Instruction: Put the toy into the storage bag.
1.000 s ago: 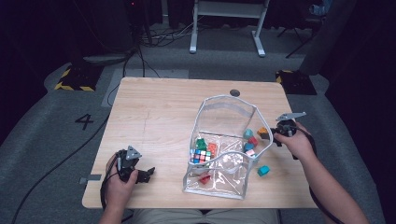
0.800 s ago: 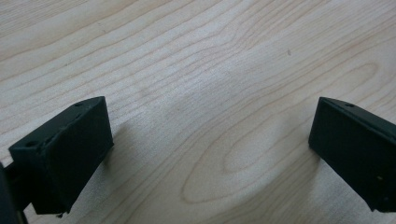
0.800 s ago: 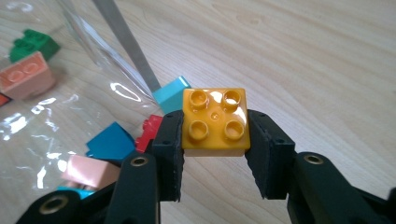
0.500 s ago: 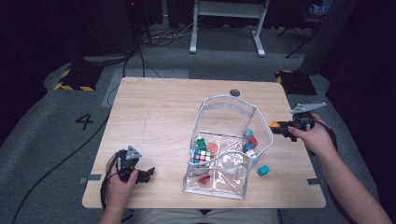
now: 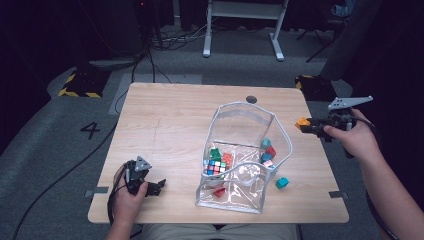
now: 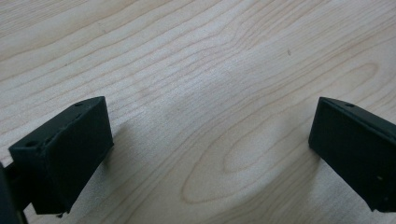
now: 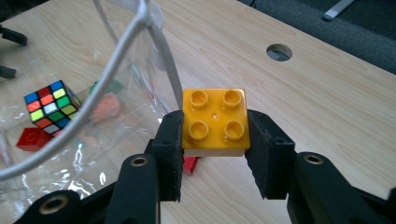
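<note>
On the grey floor left of the table, a painted number "4" is readable. Above the table's right edge, the right gripper holds a yellow brick with four studs, clamped between its two jaws, just beside the clear bag of toys. The left gripper rests near the front left corner, jaws wide apart over bare wood.

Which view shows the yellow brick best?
Right gripper view: the yellow brick sits close up, studs visible, clamped between the right gripper jaws. High view shows it as a small orange-yellow blob beside the bag.
</note>
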`<state>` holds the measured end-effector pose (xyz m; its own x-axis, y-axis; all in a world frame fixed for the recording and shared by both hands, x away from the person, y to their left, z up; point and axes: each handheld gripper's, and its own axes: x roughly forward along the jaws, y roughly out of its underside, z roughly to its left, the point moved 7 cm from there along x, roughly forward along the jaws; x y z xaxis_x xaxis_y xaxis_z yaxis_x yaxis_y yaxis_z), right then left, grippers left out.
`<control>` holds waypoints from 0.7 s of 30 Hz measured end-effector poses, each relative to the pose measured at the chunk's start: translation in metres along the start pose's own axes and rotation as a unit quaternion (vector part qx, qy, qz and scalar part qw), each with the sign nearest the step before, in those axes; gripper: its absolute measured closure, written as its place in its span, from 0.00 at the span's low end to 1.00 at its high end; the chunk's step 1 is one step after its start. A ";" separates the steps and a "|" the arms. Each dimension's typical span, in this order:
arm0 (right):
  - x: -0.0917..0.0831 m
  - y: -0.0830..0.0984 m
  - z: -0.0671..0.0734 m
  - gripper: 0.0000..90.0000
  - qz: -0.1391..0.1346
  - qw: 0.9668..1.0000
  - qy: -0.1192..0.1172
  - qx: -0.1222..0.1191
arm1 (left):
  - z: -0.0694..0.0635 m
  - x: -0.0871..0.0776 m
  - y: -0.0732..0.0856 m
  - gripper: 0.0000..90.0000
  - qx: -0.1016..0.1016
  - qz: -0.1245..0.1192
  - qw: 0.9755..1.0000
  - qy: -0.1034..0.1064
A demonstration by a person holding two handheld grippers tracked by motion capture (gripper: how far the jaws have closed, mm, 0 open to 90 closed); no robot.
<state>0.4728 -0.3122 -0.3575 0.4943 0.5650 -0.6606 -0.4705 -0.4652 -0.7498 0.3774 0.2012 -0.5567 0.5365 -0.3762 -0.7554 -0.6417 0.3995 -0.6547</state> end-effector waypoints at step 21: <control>0.022 -0.077 0.070 0.66 -0.004 0.996 -0.071 -0.053 | 0.000 0.000 0.000 0.00 0.002 0.001 1.000 0.001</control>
<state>0.4685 -0.2159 -0.3122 0.3855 0.6568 -0.6481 -0.3835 -0.5248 -0.7599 0.3772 0.2012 -0.5567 0.5341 -0.3769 -0.7567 -0.6412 0.4028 -0.6532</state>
